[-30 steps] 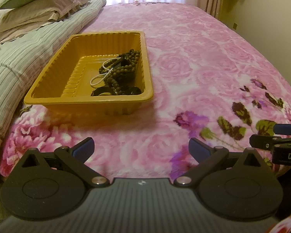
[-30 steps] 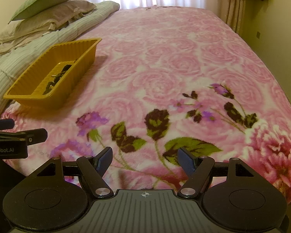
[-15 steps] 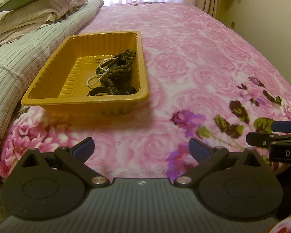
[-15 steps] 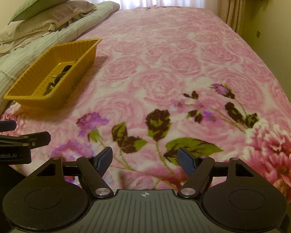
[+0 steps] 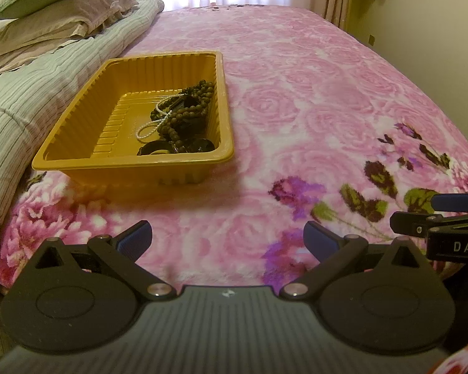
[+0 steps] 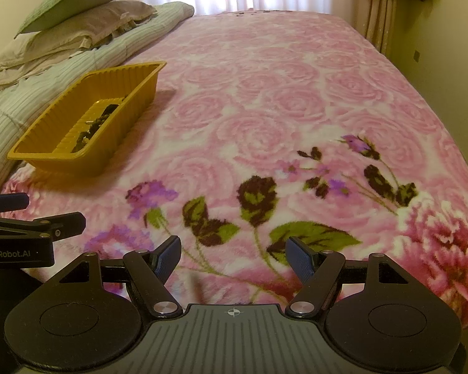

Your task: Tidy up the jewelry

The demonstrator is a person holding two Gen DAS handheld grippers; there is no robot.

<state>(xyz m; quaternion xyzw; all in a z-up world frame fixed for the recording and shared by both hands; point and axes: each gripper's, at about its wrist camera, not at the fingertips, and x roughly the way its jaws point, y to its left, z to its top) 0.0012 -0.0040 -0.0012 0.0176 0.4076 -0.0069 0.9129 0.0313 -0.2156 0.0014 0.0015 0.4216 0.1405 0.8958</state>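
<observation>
A yellow ribbed plastic tray sits on the pink floral bedspread, left of centre; it also shows in the right wrist view. Inside lie a dark wooden bead strand, a thin white pearl chain and dark round pieces in the near right corner. My left gripper is open and empty, low over the bed's near edge, short of the tray. My right gripper is open and empty, to the right of the left one.
A striped green quilt and stacked pillows lie against the tray's left side. Curtains and a wall stand at the far right. The pink blanket spreads wide to the right of the tray.
The left gripper has shifted slightly, so the tray sits a little further left and away in its view. The right gripper has barely moved. Both stay open.
</observation>
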